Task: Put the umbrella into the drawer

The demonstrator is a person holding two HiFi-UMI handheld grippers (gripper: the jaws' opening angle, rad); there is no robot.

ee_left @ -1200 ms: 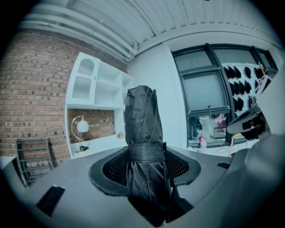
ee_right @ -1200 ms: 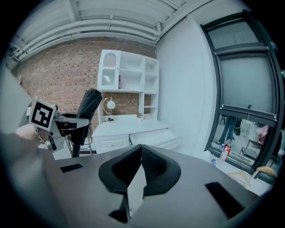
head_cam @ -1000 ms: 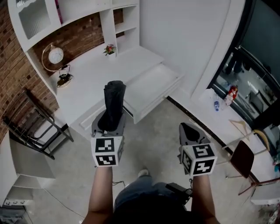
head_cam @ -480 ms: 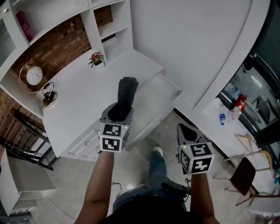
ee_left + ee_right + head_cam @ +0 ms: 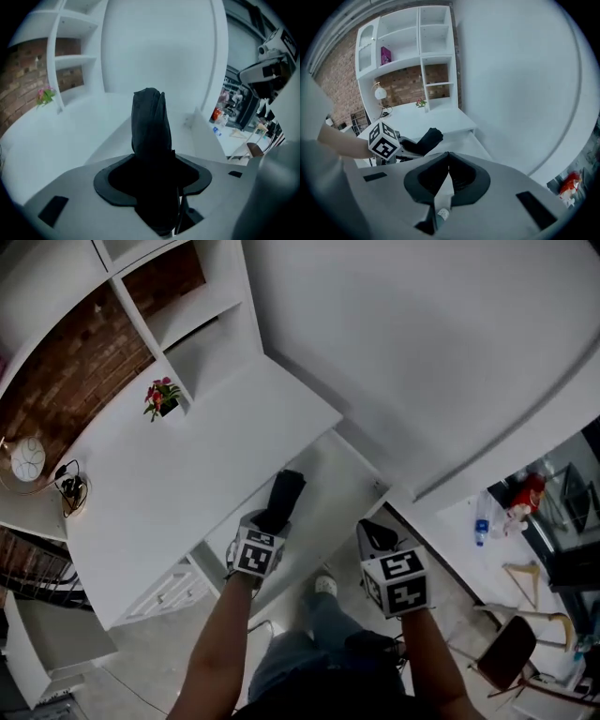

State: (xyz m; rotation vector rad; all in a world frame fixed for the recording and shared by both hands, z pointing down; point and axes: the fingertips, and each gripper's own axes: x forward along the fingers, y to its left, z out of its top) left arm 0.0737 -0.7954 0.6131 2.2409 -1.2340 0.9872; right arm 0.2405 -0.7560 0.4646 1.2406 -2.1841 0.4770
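The folded black umbrella point(image 5: 285, 496) point(image 5: 150, 125) stands out forward between the jaws of my left gripper point(image 5: 270, 521) point(image 5: 153, 161), which is shut on its lower part. Its free end hangs over the open white drawer point(image 5: 330, 486) point(image 5: 205, 137) under the desk top point(image 5: 187, 474). My right gripper point(image 5: 373, 532) point(image 5: 447, 154) hovers to the right, near the drawer's front right corner, its jaws shut and holding nothing. In the right gripper view the left gripper's marker cube point(image 5: 384, 140) and the umbrella point(image 5: 428, 138) show over the drawer point(image 5: 474, 146).
A small flower pot point(image 5: 161, 397) point(image 5: 421, 103) stands at the back of the desk, a round clock point(image 5: 26, 457) at its far left. White shelves point(image 5: 187, 315) rise behind. To the right a ledge holds a bottle point(image 5: 481, 519), with a chair point(image 5: 511, 652) on the floor.
Both grippers have gone forward and down toward the desk. The umbrella, still in the left gripper, has moved from in front of the drawer to over it.
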